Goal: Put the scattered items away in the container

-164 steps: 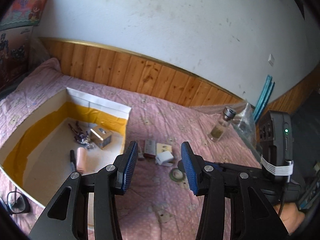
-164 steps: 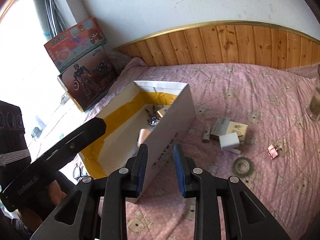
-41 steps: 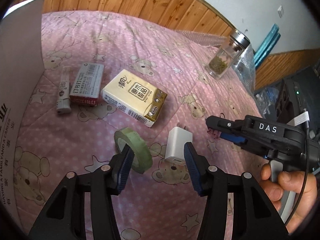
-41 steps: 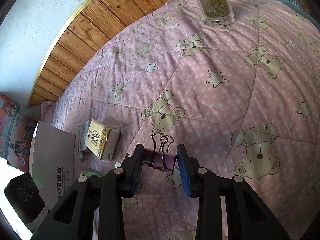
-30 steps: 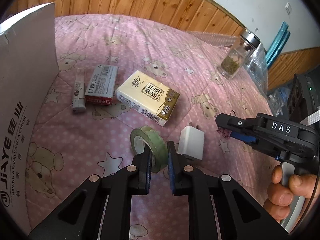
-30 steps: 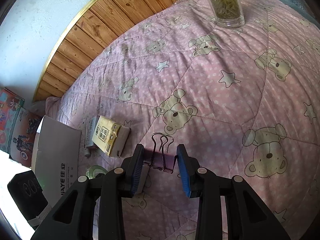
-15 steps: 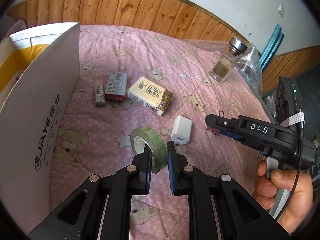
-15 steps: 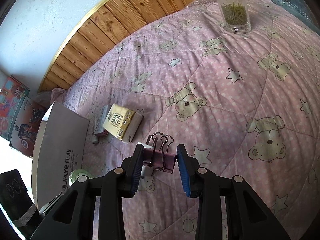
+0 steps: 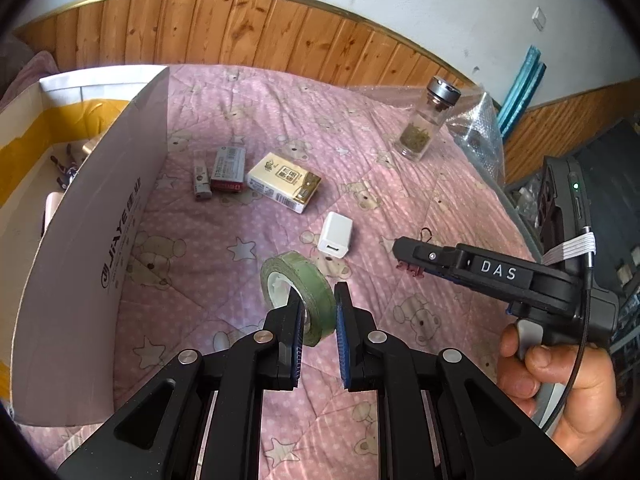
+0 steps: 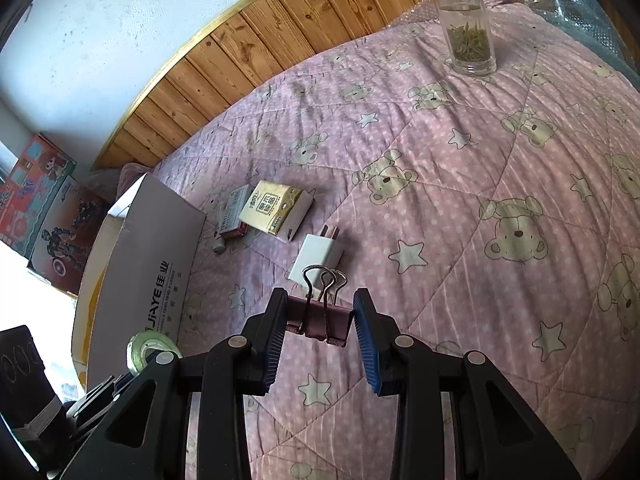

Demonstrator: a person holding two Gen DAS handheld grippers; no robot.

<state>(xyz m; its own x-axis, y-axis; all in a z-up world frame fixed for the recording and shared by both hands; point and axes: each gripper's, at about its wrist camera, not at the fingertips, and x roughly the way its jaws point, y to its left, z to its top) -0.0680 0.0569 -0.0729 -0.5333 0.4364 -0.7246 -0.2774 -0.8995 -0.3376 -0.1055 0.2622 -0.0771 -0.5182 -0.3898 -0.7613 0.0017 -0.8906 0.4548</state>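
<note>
My left gripper (image 9: 319,305) is shut on the rim of a green tape roll (image 9: 296,296), lifted off the pink quilt. The right gripper (image 10: 320,312) is shut on a pink binder clip (image 10: 320,320) whose wire handles stick up; it also shows at the right of the left wrist view as the right gripper (image 9: 404,252). On the quilt lie a white charger (image 9: 337,234), a yellow tissue pack (image 9: 284,182), a red-and-grey small box (image 9: 228,170) and a lighter (image 9: 201,180). The white cardboard box (image 9: 100,240) with yellow tape inside stands at the left, holding several items.
A glass bottle with tea leaves (image 9: 426,128) stands at the far right of the quilt, beside bubble wrap (image 9: 476,128). Wood panelling (image 9: 240,24) runs behind the bed. Toy boxes (image 10: 40,208) lean beyond the container in the right wrist view. A hand (image 9: 560,384) grips the right handle.
The left gripper closed on the tape roll and lifted it, pulling back so the container's inside comes into view. The right gripper rose with the binder clip and drifted toward the charger.
</note>
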